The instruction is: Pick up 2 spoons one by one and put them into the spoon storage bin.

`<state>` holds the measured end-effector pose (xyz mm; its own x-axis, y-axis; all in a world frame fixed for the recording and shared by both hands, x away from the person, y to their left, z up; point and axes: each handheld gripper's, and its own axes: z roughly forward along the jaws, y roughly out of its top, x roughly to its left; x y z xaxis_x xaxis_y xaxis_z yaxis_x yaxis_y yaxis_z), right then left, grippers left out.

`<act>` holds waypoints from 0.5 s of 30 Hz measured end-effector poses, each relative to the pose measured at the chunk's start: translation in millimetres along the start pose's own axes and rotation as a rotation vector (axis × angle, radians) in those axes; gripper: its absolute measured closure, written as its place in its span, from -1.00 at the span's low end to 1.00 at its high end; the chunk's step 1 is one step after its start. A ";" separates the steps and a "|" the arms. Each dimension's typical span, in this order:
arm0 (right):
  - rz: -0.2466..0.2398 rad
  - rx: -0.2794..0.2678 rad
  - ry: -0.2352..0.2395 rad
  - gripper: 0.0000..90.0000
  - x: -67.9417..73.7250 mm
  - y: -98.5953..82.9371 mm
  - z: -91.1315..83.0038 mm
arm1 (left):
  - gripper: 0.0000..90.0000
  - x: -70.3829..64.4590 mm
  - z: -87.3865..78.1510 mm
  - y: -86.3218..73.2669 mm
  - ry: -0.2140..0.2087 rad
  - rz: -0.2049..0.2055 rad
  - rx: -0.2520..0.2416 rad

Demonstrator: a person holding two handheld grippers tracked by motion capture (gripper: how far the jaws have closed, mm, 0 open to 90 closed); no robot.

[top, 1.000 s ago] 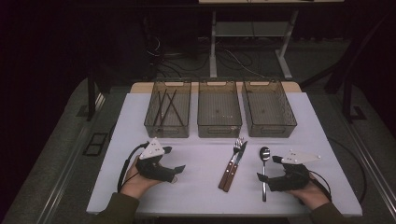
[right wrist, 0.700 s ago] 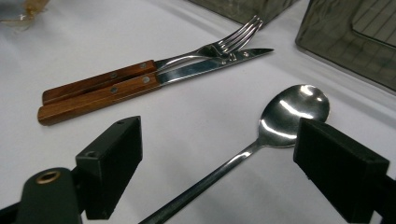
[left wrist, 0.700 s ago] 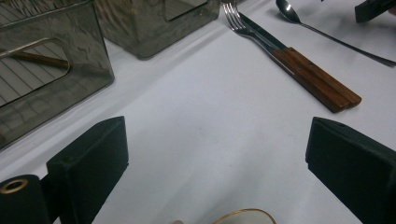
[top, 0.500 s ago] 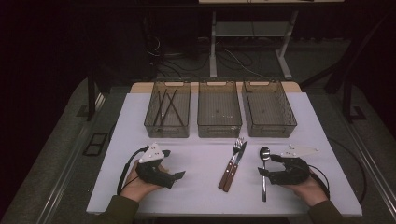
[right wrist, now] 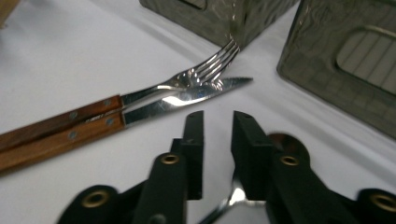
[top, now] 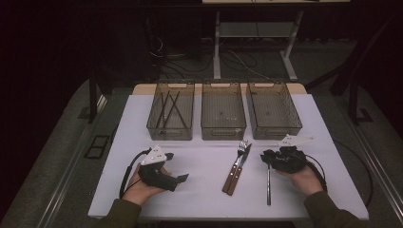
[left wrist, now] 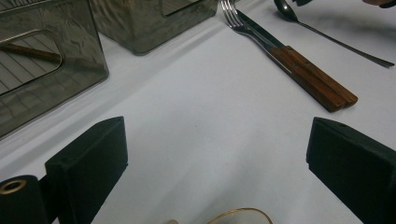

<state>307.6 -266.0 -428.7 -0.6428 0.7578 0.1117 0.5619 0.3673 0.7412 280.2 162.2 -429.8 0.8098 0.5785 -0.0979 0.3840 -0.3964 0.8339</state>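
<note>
White bench (top: 209,164) carries three smoked-plastic bins along the far edge; left bin (top: 170,111) holds dark sticks (top: 168,108), middle bin (top: 223,111) and right bin (top: 273,110) look bare. Spoon (top: 268,183) lies near-right, handle pointing near, bowl under the right gripper (right wrist: 215,140). Its fingers are narrowed to a small gap, straddling the spoon's neck, bowl just beside the right finger; cannot tell if they touch it. Wood-handled fork (top: 236,164) and knife (top: 239,166) lie side by side touching, just left of the spoon. Left gripper (left wrist: 217,154) sits near-left, well apart, fingers spread wide over bare bench.
</note>
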 end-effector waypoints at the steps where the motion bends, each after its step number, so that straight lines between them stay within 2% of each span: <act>1: 0.002 0.006 0.003 0.78 -0.2 2.2 2.2 | -0.90 0.1 0.1 0.2 0.000 0.001 0.000; 6: -0.020 0.055 -0.020 0.99 -0.6 13.1 20.8 | -0.96 0.6 1.1 0.4 0.004 -0.003 -0.004; 10: -0.038 0.087 -0.034 0.99 -0.8 16.7 30.9 | -1.00 1.6 1.2 0.3 0.006 -0.001 -0.005; 15: -0.048 0.119 -0.057 0.99 -0.6 15.3 34.9 | -1.00 1.1 1.9 0.6 0.001 0.005 0.002</act>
<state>334.7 -241.9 -440.5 -0.6420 0.7658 0.0377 0.5910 0.4629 0.6606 282.1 161.2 -430.5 0.8111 0.5775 -0.0934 0.3811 -0.4005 0.8333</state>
